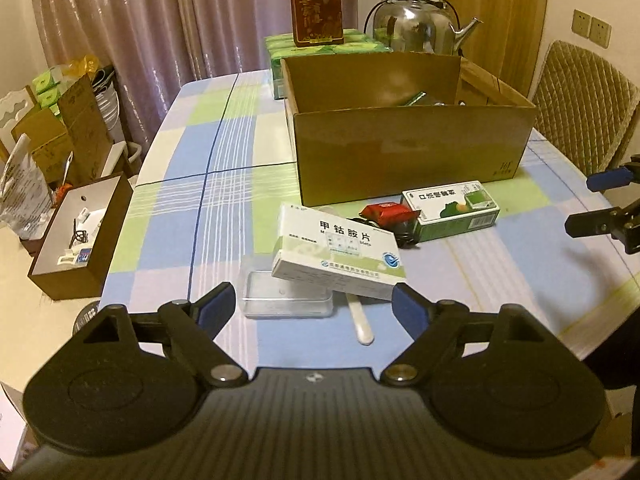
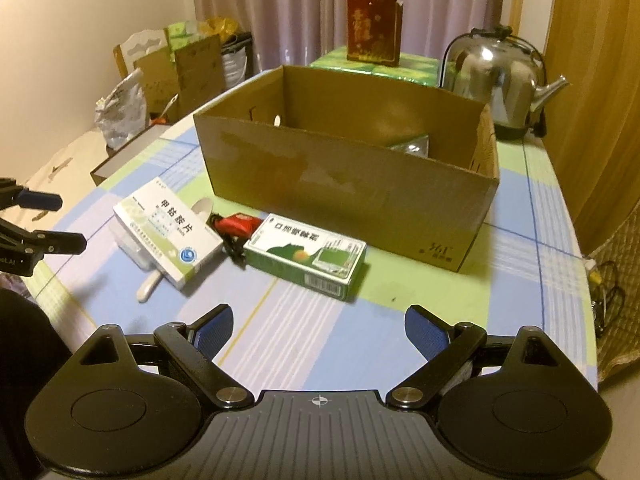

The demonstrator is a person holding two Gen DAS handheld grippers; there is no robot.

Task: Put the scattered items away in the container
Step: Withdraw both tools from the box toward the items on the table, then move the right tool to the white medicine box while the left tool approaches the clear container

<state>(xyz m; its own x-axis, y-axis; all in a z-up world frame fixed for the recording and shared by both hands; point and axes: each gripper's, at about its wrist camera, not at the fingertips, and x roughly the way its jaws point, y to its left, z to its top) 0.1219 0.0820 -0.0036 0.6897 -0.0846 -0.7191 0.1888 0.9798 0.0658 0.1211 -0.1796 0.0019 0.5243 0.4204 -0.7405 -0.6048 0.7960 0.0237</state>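
Note:
An open cardboard box [image 1: 408, 148] stands on the checked tablecloth, with a few items inside. In front of it lie a green medicine box [image 1: 452, 210], a red packet [image 1: 386, 212] and a white medicine box [image 1: 340, 252] that leans on a clear plastic tray [image 1: 286, 296] and a white spoon [image 1: 362, 324]. My left gripper [image 1: 314, 306] is open just short of the white box and holds nothing. My right gripper [image 2: 320, 328] is open and bare, a short way in front of the green medicine box [image 2: 308, 256]. Each gripper shows at the edge of the other's view.
Behind the cardboard box stand a steel kettle [image 1: 420, 24], a red tin [image 1: 316, 8] and green tissue packs [image 1: 280, 48]. A quilted chair [image 1: 580, 108] is at the right. A small brown open box [image 1: 76, 232] sits off the table's left edge, among cartons and bags.

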